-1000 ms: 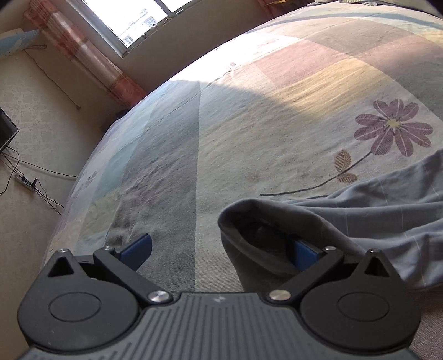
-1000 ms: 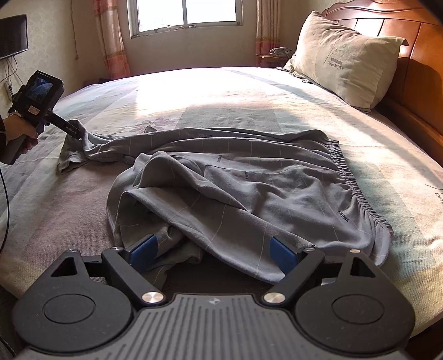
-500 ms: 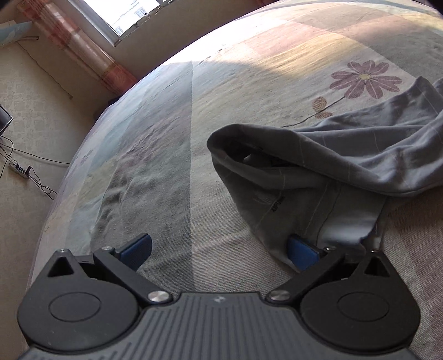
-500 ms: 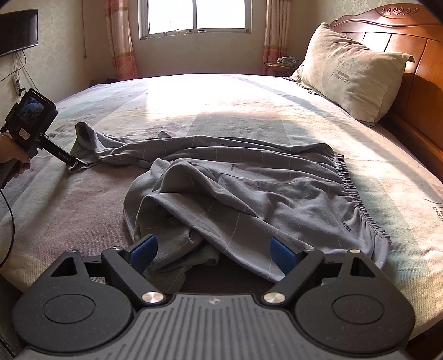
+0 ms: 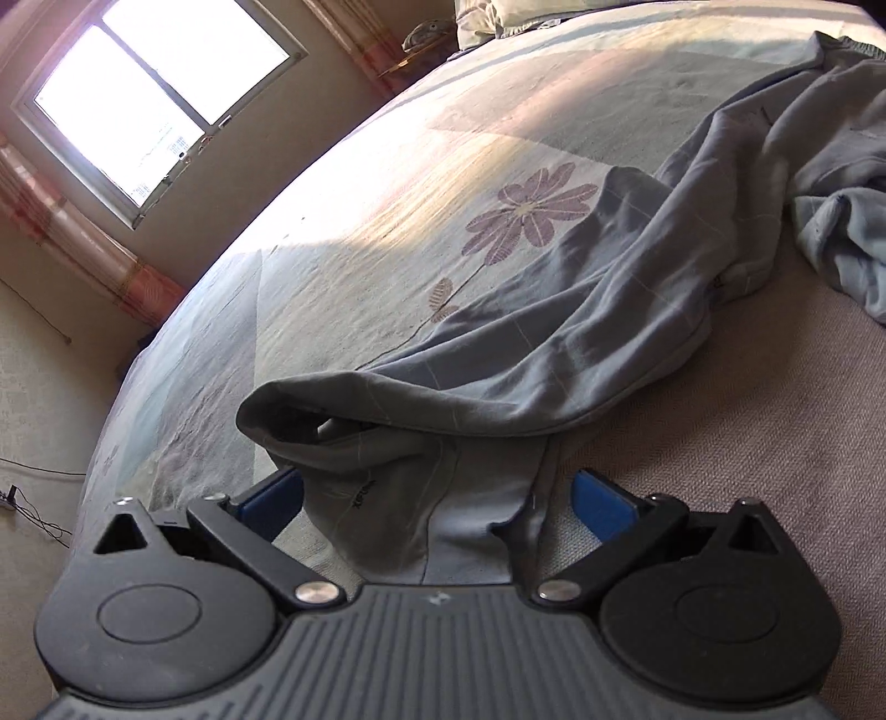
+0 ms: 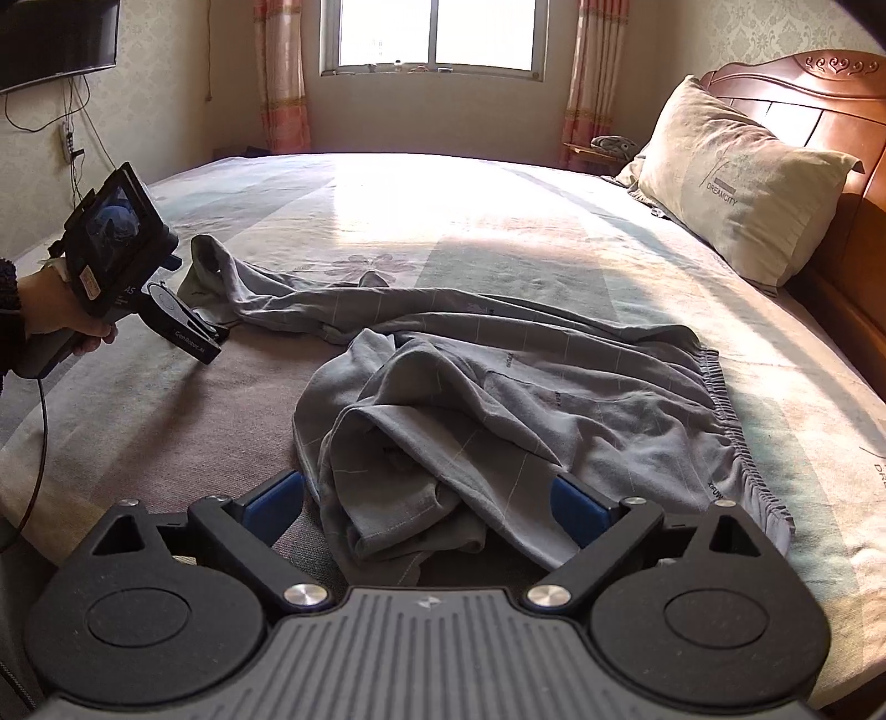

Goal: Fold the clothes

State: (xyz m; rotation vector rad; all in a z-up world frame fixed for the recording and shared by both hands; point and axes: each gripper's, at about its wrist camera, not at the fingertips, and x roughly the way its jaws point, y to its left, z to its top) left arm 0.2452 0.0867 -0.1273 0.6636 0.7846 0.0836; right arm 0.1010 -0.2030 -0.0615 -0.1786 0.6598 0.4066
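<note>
Grey trousers point(image 6: 554, 387) lie crumpled across the bed, their elastic waistband point(image 6: 725, 421) to the right and one leg stretched away to the left. In the left wrist view that leg's cuff point(image 5: 387, 443) lies between the wide-apart fingers of my left gripper point(image 5: 437, 498), and neither pad presses on it. The right wrist view shows the same left gripper point(image 6: 213, 335), held by a hand point(image 6: 55, 310), low at the cuff. My right gripper point(image 6: 426, 504) hovers over the bunched second leg point(image 6: 398, 498); its jaws are opening, with cloth between the pads but not pinched.
A flowered bedspread point(image 5: 531, 216) covers the bed. A pillow point(image 6: 736, 177) leans on the wooden headboard point(image 6: 830, 111) at the right. A wall screen point(image 6: 55, 39) hangs at upper left. Cables point(image 5: 22, 498) lie on the floor beyond the bed's left edge.
My left gripper has slid sideways and rolled, so the cuff that draped over its right finger now lies between both fingers. The right gripper has risen slightly and its jaws stand a little wider.
</note>
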